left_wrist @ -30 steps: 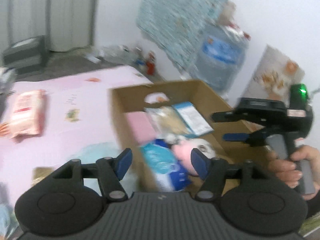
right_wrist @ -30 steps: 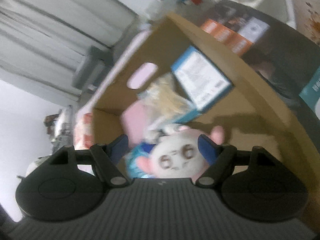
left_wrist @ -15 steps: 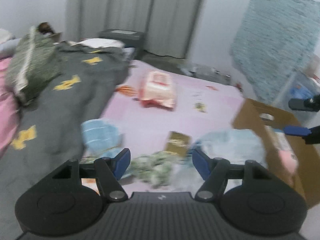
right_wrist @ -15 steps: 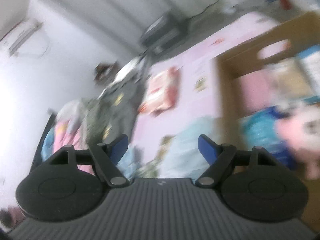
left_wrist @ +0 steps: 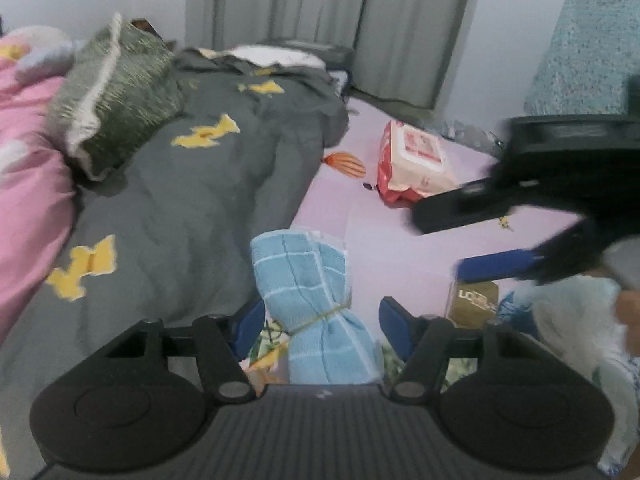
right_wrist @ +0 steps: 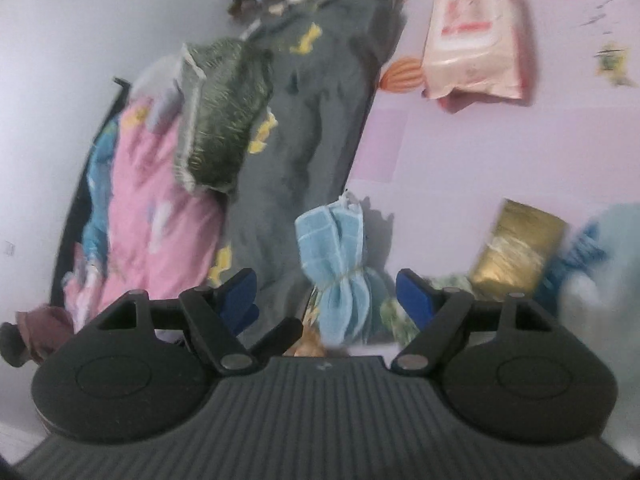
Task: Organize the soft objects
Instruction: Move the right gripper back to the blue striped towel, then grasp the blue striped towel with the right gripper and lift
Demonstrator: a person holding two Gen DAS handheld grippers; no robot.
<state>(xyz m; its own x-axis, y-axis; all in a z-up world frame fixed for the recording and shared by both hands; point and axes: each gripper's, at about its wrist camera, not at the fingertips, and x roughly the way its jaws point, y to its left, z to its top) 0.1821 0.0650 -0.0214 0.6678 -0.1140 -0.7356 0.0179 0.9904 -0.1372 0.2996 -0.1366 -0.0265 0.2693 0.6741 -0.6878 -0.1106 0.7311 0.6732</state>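
Note:
A light blue checked towel bundle [left_wrist: 308,280], tied at the waist with a rubber band, lies on the pink sheet [left_wrist: 400,240] beside the grey blanket. My left gripper [left_wrist: 322,322] straddles its tied waist. The jaws are closing with the bundle between them, and gaps still show beside both pads. In the right wrist view the same towel bundle [right_wrist: 340,248] lies ahead, between the fingers of my right gripper [right_wrist: 326,292], which stands open and holds nothing. From the left wrist view, the right gripper [left_wrist: 440,244] hovers over the sheet to the right.
A pink wipes pack [left_wrist: 416,160] and an orange item [left_wrist: 346,162] lie farther back. A gold packet [right_wrist: 516,256] and a pale plastic bag [right_wrist: 600,248] sit to the right. A grey blanket [left_wrist: 192,184], a green pillow [left_wrist: 112,92] and a pink quilt [right_wrist: 152,200] fill the left.
Both grippers have swung left, away from the cardboard box, which has left both views. The left one has come down over the blue towel bundle.

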